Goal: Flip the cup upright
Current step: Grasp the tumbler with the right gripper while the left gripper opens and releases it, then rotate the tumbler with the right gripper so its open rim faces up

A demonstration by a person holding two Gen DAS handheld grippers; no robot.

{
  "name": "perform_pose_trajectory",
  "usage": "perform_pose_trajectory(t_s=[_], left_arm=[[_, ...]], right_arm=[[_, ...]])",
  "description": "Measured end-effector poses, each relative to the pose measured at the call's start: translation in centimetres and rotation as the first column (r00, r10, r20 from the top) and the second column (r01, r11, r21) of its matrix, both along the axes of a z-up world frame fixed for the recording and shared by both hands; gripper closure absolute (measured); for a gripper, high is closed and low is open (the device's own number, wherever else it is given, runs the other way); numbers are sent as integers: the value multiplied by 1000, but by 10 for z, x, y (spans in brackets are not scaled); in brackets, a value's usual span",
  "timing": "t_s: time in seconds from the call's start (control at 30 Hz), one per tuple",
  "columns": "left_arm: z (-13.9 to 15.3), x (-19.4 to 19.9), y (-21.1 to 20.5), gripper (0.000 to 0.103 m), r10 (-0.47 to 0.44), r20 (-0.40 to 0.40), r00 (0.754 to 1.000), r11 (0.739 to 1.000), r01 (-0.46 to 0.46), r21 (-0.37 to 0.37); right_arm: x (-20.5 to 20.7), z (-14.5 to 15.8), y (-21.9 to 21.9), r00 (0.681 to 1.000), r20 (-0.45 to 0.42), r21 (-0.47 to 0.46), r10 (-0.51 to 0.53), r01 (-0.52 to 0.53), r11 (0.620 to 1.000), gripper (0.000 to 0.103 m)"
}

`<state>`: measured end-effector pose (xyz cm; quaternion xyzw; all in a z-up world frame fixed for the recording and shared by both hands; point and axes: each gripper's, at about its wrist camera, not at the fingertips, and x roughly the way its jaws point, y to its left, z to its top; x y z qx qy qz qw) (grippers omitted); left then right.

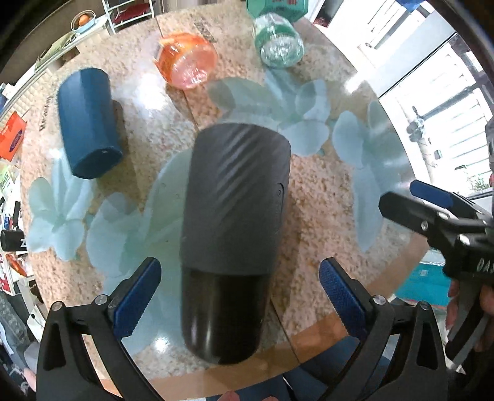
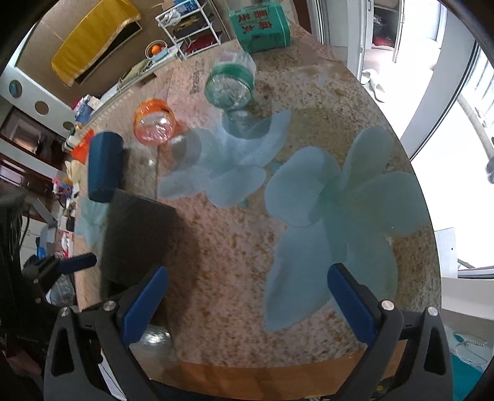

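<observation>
Left gripper (image 1: 240,297) spread wide, blue pads (image 1: 136,303) out to either side of the dark grey cup (image 1: 234,222), and neither pad touching it — nothing held. The cup lies on its side on the glass tabletop (image 1: 315,197), dead centre in the left wrist view, its glossy end toward 6 o'clock, its ribbed sleeve running up toward 12. At 10 o'clock, a blue cup (image 1: 88,123), also lying down. At 11 o'clock, an orange tumbler (image 1: 186,60) tipped over; at 1 o'clock, a green clear tumbler (image 1: 278,40), likewise tipped. A green tin (image 1: 278,6) sits at the far rim at 12.

Over at 3 o'clock the right gripper (image 1: 401,197) comes into shot. Its own camera shows the right gripper (image 2: 247,303) wide open too, gripping nothing, over bare tabletop with pale blue flower prints (image 2: 333,197). From there the dark grey cup (image 2: 136,234) sits at 9 o'clock, apart from the fingers.
</observation>
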<state>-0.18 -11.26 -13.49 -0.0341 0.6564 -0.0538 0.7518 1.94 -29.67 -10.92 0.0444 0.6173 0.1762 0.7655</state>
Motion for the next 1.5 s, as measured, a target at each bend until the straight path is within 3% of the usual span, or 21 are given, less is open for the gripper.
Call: perform_pose_trajectory(t_s=[0.33,0.53,0.7,0.9,1.23,1.33,1.37,1.5], left_arm=[[51,-27,51,0,-28,104,994,999,26,23],[50,-35,90,0,-52,117,992,999,52,9],[44,-41,120,0,-92,121,988,996,91,12],[35,-42,153,0,-82,106,991,996,85,-24],[16,-35,167,0,-97,85,992,992,103,-72],[14,-33,169,0,-98,85,992,991,105,-84],[13,-32,170,0,-97,83,992,990,105,-93],[12,-32,172,0,-102,83,991,989,110,-102]], right_arm=[[-2,32,41,999,-15,23,-28,28,999,0],[-1,27,79,995,-54,10,-81,81,997,0],[6,7,113,985,-115,-34,-128,125,992,0],[12,-28,137,961,-194,-158,-199,170,973,0],[33,-72,150,913,-280,-298,-296,210,931,0],[36,-81,151,897,-310,-314,-313,214,925,23],[38,-86,151,888,-333,-299,-318,221,928,27],[42,-90,157,891,-341,-323,-298,187,928,27]])
